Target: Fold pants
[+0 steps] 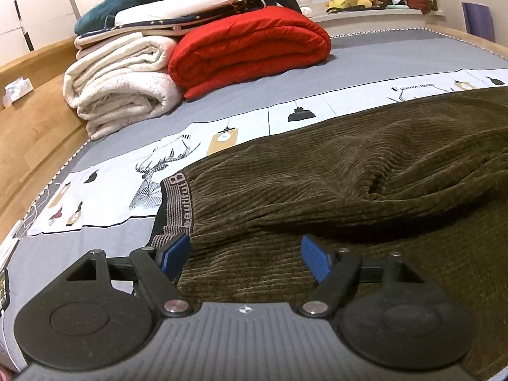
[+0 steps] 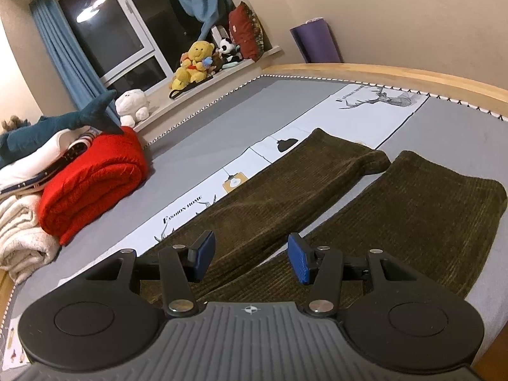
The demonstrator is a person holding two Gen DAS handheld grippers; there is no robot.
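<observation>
— Where are the pants?

— Dark olive corduroy, spread across the frame's middle on the grey bed, legs apart in the right wrist view.

— The grippers?

— Left gripper gapes wide above the waistband, gripping nothing. Right gripper stands half open, empty, over the legs.

— Behind?

— Red quilt, upper centre.

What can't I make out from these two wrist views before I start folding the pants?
- Olive-brown corduroy pants: in the left wrist view the legs are cut off by the right edge; in the right wrist view the waist is hidden behind the right hand-held gripper.
- Lettered waistband: its lower end hidden behind the left hand-held gripper.
- Whether either gripper touches the fabric: unclear in both views.
</observation>
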